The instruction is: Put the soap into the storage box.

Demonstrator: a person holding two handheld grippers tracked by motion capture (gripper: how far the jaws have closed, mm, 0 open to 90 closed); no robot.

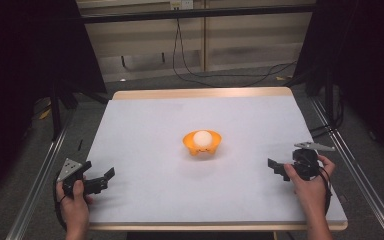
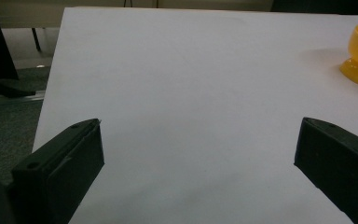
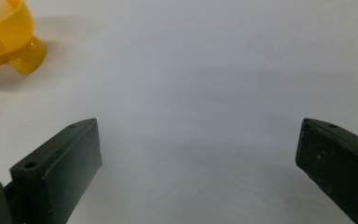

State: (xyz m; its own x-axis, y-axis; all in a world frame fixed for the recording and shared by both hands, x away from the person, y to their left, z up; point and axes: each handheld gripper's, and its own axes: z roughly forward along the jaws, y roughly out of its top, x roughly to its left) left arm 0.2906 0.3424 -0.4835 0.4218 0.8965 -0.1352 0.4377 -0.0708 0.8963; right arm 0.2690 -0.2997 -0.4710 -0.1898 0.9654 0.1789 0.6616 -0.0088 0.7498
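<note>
Left gripper [image 1: 106,178] held low at the near left corner of the table [image 1: 145,125], jaws spread wide over bare white surface, nothing between them. Right gripper [image 1: 276,167] held near the right edge, jaws likewise wide apart and empty, aimed inward. Between the two and well apart from both, near the table's middle: an orange footed cup [image 1: 202,144] standing upright, with a pale egg-like ball [image 1: 202,138] seated in it. Beyond the far edge, dark cables [image 1: 190,75] trailing on the floor.
</note>
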